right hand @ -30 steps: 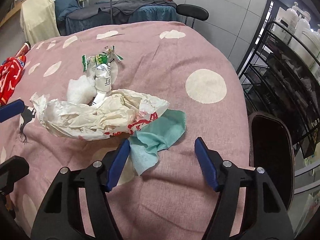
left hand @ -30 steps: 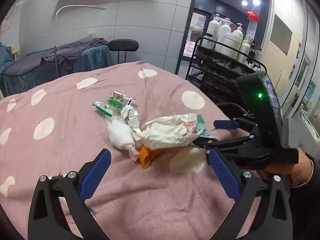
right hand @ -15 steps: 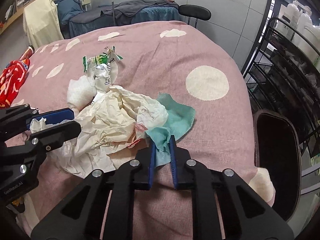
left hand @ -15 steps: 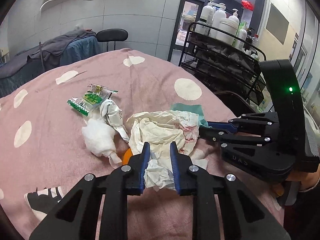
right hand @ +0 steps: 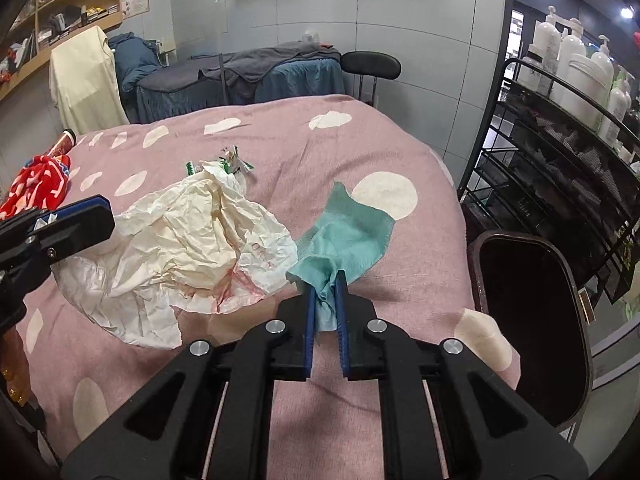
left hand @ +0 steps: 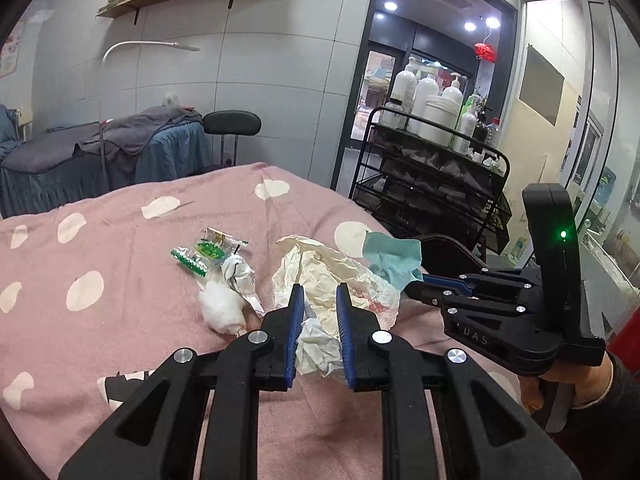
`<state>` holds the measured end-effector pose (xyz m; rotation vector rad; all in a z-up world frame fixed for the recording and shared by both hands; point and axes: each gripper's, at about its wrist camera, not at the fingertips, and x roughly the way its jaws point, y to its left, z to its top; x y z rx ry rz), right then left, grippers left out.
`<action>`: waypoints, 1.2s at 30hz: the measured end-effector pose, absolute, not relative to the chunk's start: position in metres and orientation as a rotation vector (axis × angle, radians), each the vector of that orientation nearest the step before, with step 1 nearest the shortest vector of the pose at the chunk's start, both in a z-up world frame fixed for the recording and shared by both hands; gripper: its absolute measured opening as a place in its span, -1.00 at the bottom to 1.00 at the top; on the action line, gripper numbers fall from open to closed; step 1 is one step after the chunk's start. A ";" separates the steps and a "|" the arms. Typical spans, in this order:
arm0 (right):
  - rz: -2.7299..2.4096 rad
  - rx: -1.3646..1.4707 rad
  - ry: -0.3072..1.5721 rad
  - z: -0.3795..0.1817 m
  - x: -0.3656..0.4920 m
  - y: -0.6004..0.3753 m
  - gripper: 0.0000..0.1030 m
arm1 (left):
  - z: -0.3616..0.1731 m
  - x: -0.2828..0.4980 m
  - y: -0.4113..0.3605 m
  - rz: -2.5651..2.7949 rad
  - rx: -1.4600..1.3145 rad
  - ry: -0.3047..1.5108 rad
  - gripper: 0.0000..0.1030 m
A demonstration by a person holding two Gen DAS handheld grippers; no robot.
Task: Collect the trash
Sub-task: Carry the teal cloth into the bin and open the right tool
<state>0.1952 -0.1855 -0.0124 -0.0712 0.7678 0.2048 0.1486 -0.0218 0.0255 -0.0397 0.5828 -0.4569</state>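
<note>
My left gripper (left hand: 319, 300) is shut on a crumpled cream paper wrapper (left hand: 332, 280) with red print and holds it above the pink bed. The wrapper also shows in the right wrist view (right hand: 192, 252). My right gripper (right hand: 325, 280) is shut on a teal cloth (right hand: 348, 236) and holds it lifted beside the wrapper; the cloth shows in the left wrist view (left hand: 394, 256) too. On the bed lie a green-and-clear snack wrapper (left hand: 206, 254), a white cotton wad (left hand: 222, 310) and a small crumpled white packet (left hand: 240, 276).
A pink bedspread with white dots (right hand: 360, 148) covers the bed. A dark bin (right hand: 532, 320) stands at the bed's right side. A black wire trolley with bottles (left hand: 432, 168) is beyond it. Red patterned fabric (right hand: 36, 184) lies at the bed's left edge.
Both grippers closed, the left on the paper wrapper and the right on the teal cloth, and both have lifted their pieces off the bed.
</note>
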 end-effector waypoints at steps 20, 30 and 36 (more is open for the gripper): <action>-0.052 0.040 0.656 0.017 0.136 -0.301 -0.79 | 0.085 0.127 -0.093 -0.622 0.024 0.438 -0.73; -0.186 0.111 0.748 -0.022 0.144 -0.375 -0.79 | 0.100 0.135 -0.156 -0.705 0.088 0.396 -0.73; -0.208 0.167 0.826 -0.057 0.157 -0.401 -0.79 | 0.097 0.138 -0.181 -0.747 0.110 0.410 -0.73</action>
